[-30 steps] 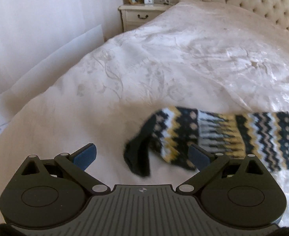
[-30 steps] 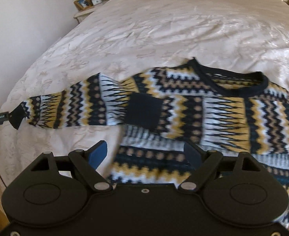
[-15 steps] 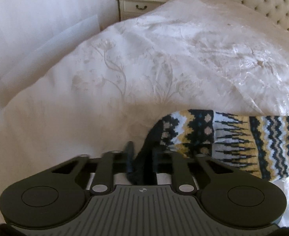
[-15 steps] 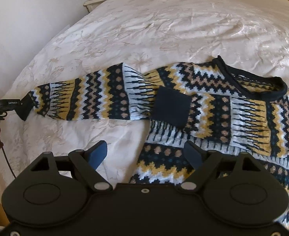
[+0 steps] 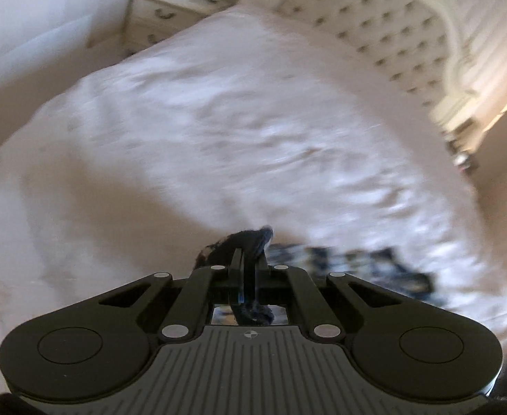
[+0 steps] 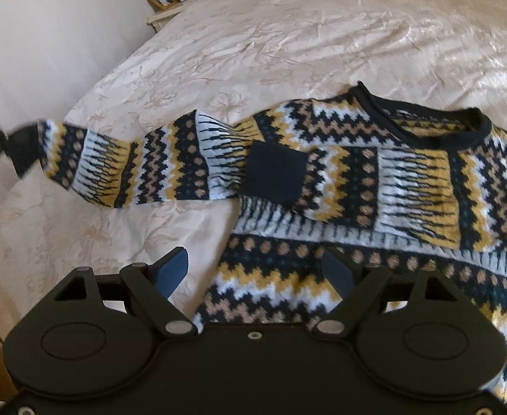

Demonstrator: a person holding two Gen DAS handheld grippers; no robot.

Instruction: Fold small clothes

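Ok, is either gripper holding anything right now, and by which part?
The left gripper is shut on the sweater by its dark sleeve cuff. The right gripper is open, holding nothing.

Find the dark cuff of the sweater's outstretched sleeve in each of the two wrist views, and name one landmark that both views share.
Left wrist view: the dark cuff sits at lower centre, pinched between the shut fingers of the left gripper.
Right wrist view: the same cuff is at the far left edge, at the end of the sleeve, gripped by the left gripper there.
Shared landmark: the nightstand, top left in both views.

Zigzag navy, mustard, white sweater (image 6: 374, 186); cream floral bedspread (image 6: 288, 34).
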